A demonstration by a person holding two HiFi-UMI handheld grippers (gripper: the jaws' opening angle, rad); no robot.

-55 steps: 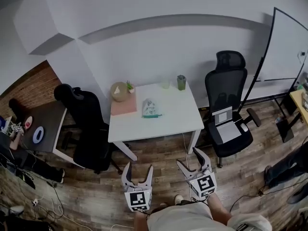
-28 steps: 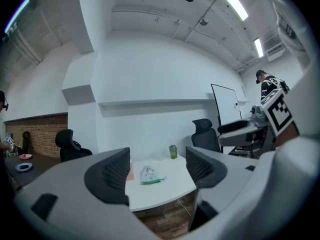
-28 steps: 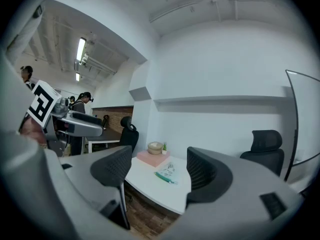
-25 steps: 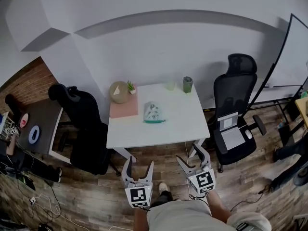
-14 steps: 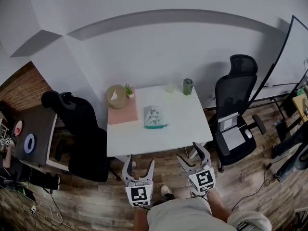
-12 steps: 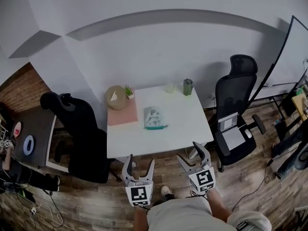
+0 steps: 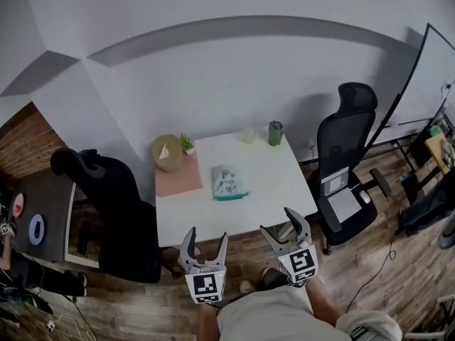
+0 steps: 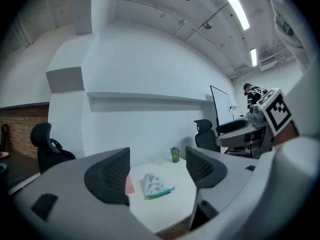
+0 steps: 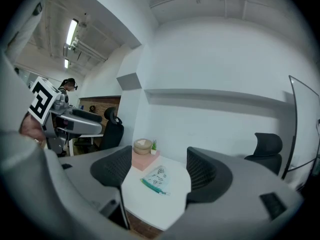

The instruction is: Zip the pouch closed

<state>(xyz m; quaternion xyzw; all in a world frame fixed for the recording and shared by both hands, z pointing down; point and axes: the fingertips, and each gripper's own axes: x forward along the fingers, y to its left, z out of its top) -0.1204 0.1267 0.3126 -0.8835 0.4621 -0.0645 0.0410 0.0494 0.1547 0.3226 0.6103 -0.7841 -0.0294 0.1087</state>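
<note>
The pouch (image 7: 227,182) lies near the middle of the white table (image 7: 276,190). Its teal zipper edge faces the table's near side and runs along it. The left gripper (image 7: 205,241) and the right gripper (image 7: 279,225) hang in front of that near side, well apart from the pouch, jaws wide and empty. The pouch is ahead, between them; the left one seems slightly nearer.
</note>
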